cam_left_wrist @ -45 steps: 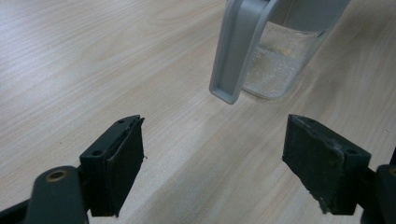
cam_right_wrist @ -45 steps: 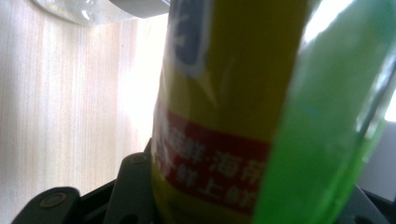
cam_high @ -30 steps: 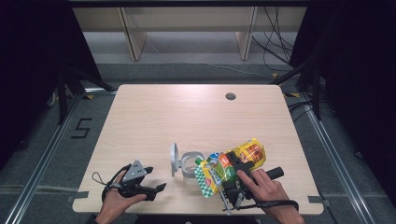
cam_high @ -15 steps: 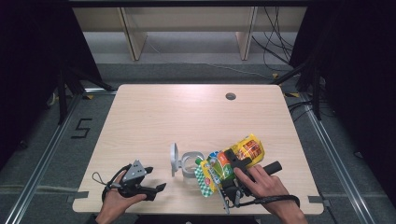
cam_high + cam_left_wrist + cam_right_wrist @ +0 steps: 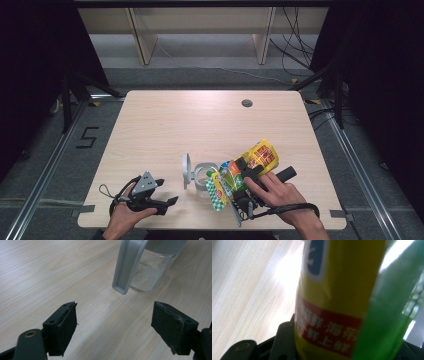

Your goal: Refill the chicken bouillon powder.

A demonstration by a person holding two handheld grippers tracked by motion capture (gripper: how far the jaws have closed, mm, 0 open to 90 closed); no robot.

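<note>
A yellow, green and orange snack bag [image 5: 261,154] is tilted over a clear jug [image 5: 202,174] with a grey handle near the table's front edge. My right gripper [image 5: 243,169] is shut on the bag, whose lower end hangs just right of the jug's rim. In the right gripper view the bag [image 5: 342,290] sits between the jaws of my right gripper [image 5: 347,347]. My left gripper [image 5: 167,193] rests at the front left, open and holding nothing, pointing at the jug. In the left gripper view my left gripper [image 5: 115,327] faces the jug [image 5: 150,272], which holds some pale grains.
The light wooden table [image 5: 200,125] has a small round hole [image 5: 247,103] at the back right. Its front edge lies just below both hands. Dark floor with metal rails surrounds it, and shelving stands beyond the far side.
The right hand and the bag have edged slightly up and left toward the jug. The left gripper has stayed where it was.
</note>
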